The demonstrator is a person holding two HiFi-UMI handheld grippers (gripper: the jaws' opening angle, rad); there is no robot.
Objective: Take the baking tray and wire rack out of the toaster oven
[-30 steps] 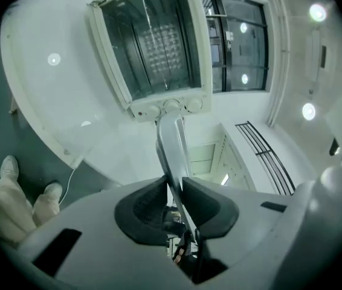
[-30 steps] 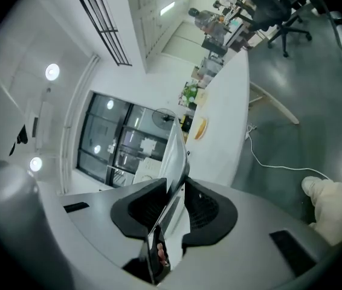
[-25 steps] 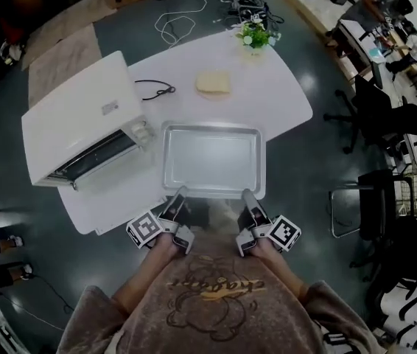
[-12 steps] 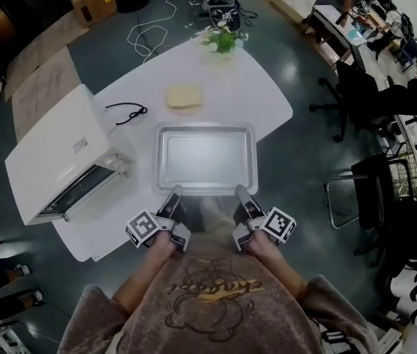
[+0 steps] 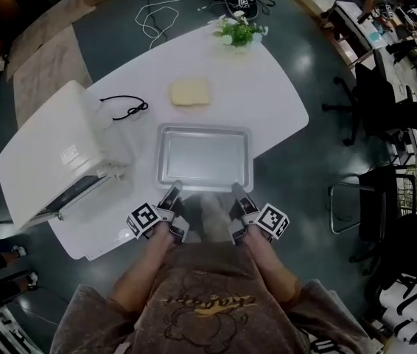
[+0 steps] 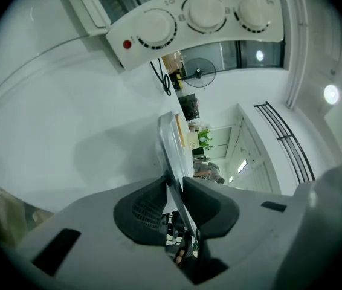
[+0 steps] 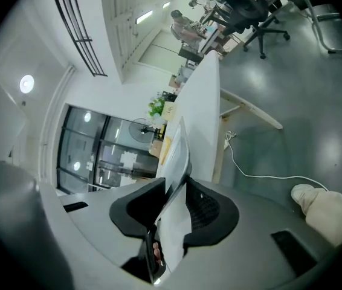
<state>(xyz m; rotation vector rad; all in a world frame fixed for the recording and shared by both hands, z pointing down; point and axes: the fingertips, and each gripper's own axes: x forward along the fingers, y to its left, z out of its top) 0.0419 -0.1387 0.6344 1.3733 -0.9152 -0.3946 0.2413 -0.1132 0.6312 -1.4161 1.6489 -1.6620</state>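
Risk: uneven release. Flat silver metal baking tray (image 5: 204, 157) lies on white oval table (image 5: 282, 102), near rim at its edge. Left claw (image 5: 172, 190) clamps that rim. Right claw (image 5: 235, 189) has just been loosening, pads still on the rim. One-sided drag could likely slide the tray off.
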